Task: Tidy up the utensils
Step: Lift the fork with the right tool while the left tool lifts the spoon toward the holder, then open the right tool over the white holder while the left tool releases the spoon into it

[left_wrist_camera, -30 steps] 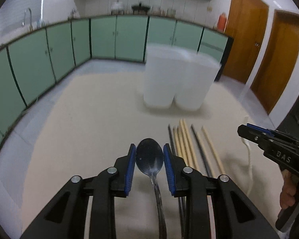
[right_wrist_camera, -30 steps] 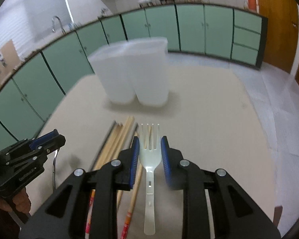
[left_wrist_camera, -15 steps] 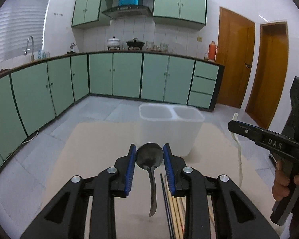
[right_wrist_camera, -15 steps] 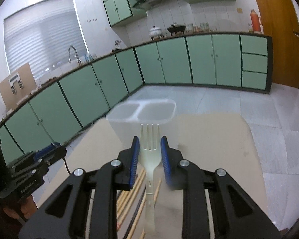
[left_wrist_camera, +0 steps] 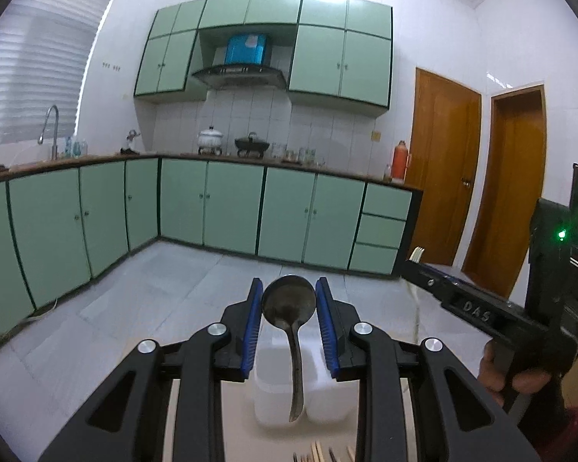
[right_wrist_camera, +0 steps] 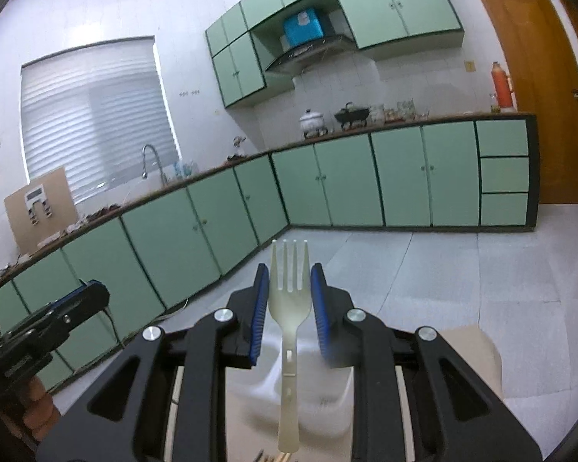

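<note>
My left gripper [left_wrist_camera: 288,304] is shut on a dark metal spoon [left_wrist_camera: 289,302], bowl between the blue pads, handle hanging down over the white two-compartment container [left_wrist_camera: 277,385]. My right gripper [right_wrist_camera: 289,296] is shut on a pale plastic fork [right_wrist_camera: 290,300], tines up, handle hanging down over the same container [right_wrist_camera: 320,396]. The right gripper [left_wrist_camera: 416,265] also shows at the right of the left wrist view, with fork tines at its tip. The left gripper [right_wrist_camera: 92,292] shows at the left of the right wrist view. Chopstick ends [left_wrist_camera: 320,454] lie on the table below.
The beige table [right_wrist_camera: 470,362] is low in both views. Green kitchen cabinets [left_wrist_camera: 231,208] run along the far walls, with wooden doors [left_wrist_camera: 443,169] at the right. The person's hand [left_wrist_camera: 516,377] holds the right gripper.
Both grippers have lifted and tilted upward with spoon and fork; the table and chopsticks dropped to the bottom of view and the container now sits beneath the hanging handles.
</note>
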`<action>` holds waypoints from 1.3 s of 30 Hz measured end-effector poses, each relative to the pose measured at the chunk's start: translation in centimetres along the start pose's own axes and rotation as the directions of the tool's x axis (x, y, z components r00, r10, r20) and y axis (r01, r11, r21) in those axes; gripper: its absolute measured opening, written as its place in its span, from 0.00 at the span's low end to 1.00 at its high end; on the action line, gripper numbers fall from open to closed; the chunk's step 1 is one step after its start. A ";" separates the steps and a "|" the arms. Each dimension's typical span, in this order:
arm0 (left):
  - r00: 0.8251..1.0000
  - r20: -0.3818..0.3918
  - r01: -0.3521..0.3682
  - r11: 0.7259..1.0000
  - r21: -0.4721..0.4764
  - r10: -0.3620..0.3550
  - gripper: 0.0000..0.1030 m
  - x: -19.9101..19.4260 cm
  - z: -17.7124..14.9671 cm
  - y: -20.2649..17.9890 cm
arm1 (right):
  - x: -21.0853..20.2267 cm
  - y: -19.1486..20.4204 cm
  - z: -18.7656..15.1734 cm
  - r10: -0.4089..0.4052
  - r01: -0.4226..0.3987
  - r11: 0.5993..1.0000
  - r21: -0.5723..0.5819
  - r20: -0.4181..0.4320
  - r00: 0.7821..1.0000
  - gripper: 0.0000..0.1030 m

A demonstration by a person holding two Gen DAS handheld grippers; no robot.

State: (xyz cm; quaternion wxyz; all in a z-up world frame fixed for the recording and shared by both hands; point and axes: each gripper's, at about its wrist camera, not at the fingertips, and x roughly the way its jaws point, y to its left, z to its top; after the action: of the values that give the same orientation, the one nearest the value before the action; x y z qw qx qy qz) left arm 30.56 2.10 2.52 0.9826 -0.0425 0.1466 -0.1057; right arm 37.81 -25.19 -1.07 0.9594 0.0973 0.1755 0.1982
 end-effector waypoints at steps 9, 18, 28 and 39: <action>0.999 -0.039 -0.029 1.000 0.009 0.029 0.27 8.1 -0.3 0.0 | 7.0 -2.0 -0.4 -0.109 0.109 0.994 -0.008 0.009 0.994 0.21; 0.988 -0.144 -0.056 0.998 0.026 0.059 0.27 12.8 -4.8 0.7 | 10.0 -3.2 -4.3 -0.129 0.130 0.992 0.005 -0.082 0.988 0.21; 0.987 -0.152 -0.051 0.999 0.014 0.053 0.36 10.2 -5.8 1.0 | 6.6 -2.9 -5.8 -0.107 0.111 0.993 0.031 -0.100 0.989 0.45; 0.971 -0.228 -0.073 0.997 0.002 0.072 0.68 -0.7 -9.0 1.4 | -5.3 -0.6 -10.6 -0.204 0.203 0.979 -0.019 -0.146 0.968 0.85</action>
State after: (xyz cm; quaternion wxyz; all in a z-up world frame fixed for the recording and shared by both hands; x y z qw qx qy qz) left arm 27.47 3.13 -5.98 0.9624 -0.0281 0.2602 -0.0734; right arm 29.47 -26.65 -9.41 0.9592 0.0618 0.2546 0.1059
